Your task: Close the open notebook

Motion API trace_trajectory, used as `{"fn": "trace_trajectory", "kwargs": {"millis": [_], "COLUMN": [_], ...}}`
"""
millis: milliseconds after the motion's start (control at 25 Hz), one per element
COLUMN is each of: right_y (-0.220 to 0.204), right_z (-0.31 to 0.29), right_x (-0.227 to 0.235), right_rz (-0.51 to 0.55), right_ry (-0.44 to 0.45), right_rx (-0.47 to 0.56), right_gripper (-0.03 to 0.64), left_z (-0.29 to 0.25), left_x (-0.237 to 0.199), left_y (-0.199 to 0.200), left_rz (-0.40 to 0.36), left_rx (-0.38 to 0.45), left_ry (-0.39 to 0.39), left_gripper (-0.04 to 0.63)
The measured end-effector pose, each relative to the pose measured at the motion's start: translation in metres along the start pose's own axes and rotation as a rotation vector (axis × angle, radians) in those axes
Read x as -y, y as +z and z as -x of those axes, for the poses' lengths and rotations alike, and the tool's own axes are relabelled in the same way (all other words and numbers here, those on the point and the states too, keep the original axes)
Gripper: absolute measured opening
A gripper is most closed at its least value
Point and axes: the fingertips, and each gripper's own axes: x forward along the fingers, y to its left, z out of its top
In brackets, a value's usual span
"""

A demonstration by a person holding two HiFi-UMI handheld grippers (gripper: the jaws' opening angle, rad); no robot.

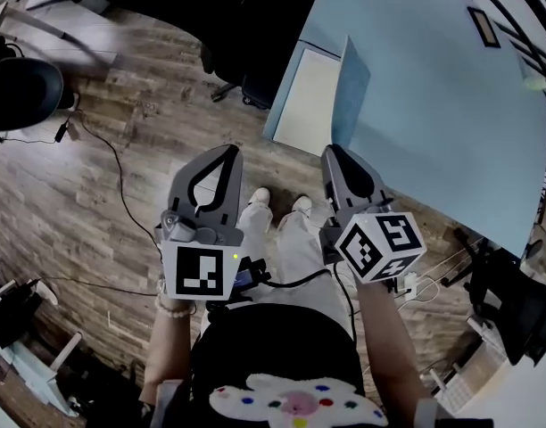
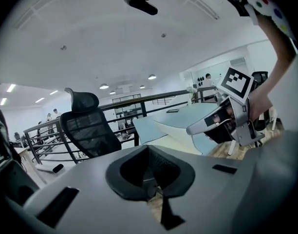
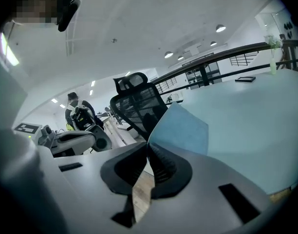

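Observation:
The open notebook (image 1: pixel 304 96) lies at the near edge of the light-blue table (image 1: pixel 434 87), white page flat and blue cover (image 1: pixel 351 83) standing up. Both grippers are held over the wooden floor just short of the table. My left gripper (image 1: pixel 230 150) is shut and empty, pointing toward the page (image 2: pixel 161 128). My right gripper (image 1: pixel 332 152) is also shut, its tip close below the raised cover (image 3: pixel 180 128). Whether it touches the cover I cannot tell. Each gripper view shows the other gripper: the right one (image 2: pixel 227 121) and the left one (image 3: pixel 71 140).
A black mesh office chair (image 3: pixel 139 106) stands beside the table's corner, and another dark chair (image 1: pixel 23 92) is at far left. A cable (image 1: pixel 121 185) runs across the wood floor. A small dark object (image 1: pixel 483 27) lies far back on the table. The person's shoes (image 1: pixel 260 199) are below the grippers.

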Motion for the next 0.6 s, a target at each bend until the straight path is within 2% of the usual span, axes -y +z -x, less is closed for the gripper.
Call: {"fn": "trace_trajectory", "kwargs": {"millis": [600], "right_y": [-0.043], "right_z": [-0.06], "right_x": [-0.009], "right_rz": [0.097], "right_ry": [-0.012], "right_rx": [-0.194], "right_gripper": [0.044], "left_z": [0.019], "left_x": [-0.042], "left_y": [-0.034], "left_rz": [0.1], "left_rx": [-0.046], "left_ry": [0.098], "left_gripper": [0.017]}}
